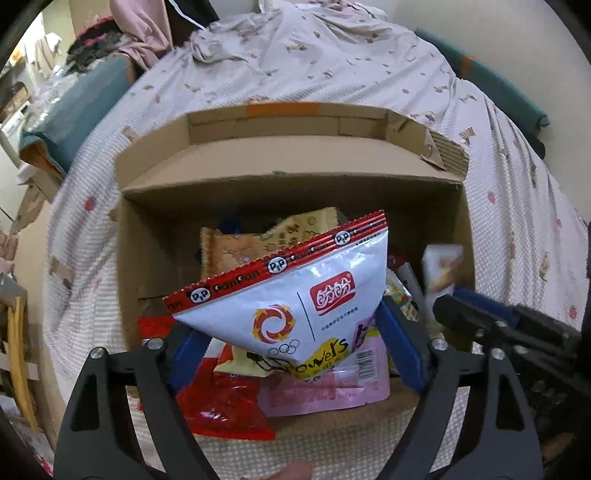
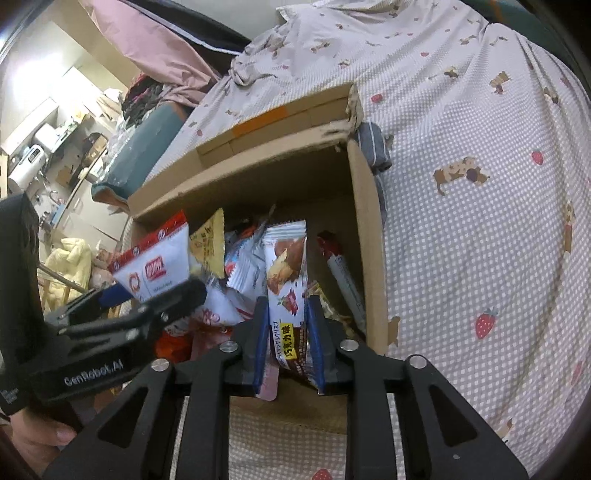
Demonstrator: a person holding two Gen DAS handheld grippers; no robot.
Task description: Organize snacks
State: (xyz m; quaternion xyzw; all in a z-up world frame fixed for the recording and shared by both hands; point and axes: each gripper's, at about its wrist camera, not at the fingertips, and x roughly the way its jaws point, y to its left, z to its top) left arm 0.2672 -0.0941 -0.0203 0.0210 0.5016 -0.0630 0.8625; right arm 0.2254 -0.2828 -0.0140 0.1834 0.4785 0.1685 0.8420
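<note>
Well, both grippers hang over the open brown cardboard box (image 1: 295, 177), which sits on a bed under a pale dotted sheet printed with dogs and strawberries (image 1: 332, 66). The left gripper (image 1: 288, 325) has its jaws spread wide. A white crinkly snack bag with a red sealed top edge (image 1: 295, 280) stands tilted between them, its narrow lower end down among the other packets. The blue pads (image 1: 402, 350) do not press on it, so the bag is loose.

Below it lie a shiny red packet (image 1: 221, 402) and a pink flat packet (image 1: 332, 391), both spilling over the box's near wall. The right gripper (image 2: 288, 299) straddles an upright white-and-brown chocolate bar wrapper (image 2: 286, 258), its jaws slackened with the pads just beside the wrapper's edges rather than clamping it.

Crowding that wrapper are a yellow triangular packet (image 2: 208, 247) to its left, some white sachets between them, and a slim red-and-white stick packet (image 2: 343, 277) leaning on the right wall. The two grippers sit close together over the box's near side. A hand (image 2: 40, 439) shows under the left gripper's body. Beyond the bed's far corner, a pink garment (image 1: 140, 29) hangs above a teal cushion (image 1: 85, 107).
</note>
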